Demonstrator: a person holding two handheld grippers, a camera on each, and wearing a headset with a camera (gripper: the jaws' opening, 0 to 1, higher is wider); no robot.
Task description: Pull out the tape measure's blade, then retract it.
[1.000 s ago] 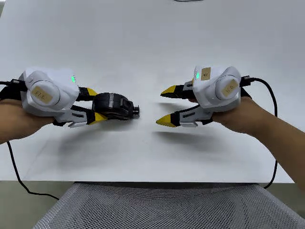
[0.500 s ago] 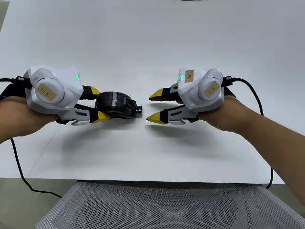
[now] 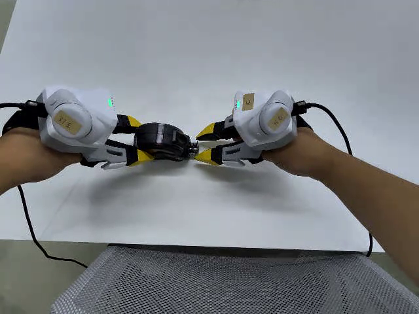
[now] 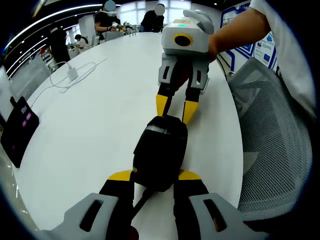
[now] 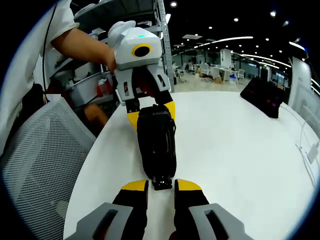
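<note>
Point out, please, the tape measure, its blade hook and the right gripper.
tape measure [image 3: 160, 141]: head view, top of its black case.
blade hook [image 5: 162, 183]: right gripper view, its end at the case's mouth.
right gripper [image 3: 200, 145]: head view, midway between its yellow tips.

A long white tabletop [image 3: 275, 52] fills my feed from an open-plan workshop, with a grey mesh chair [image 3: 216, 284] drawn up at its near edge above a dull greenish floor [image 3: 39, 288]. In the left gripper view I see bright windows [image 4: 135, 7], blue-framed wall posters [image 4: 235, 22], people [image 4: 150, 20] at the tabletop's far end, a white charger and cord [image 4: 75, 75] and a dark tablet [image 4: 17, 132]. The right gripper view gives me a dark ceiling dotted with lights [image 5: 235, 20], a metal shelving rack [image 5: 161, 30] and distant desks [image 5: 220, 72].
</note>
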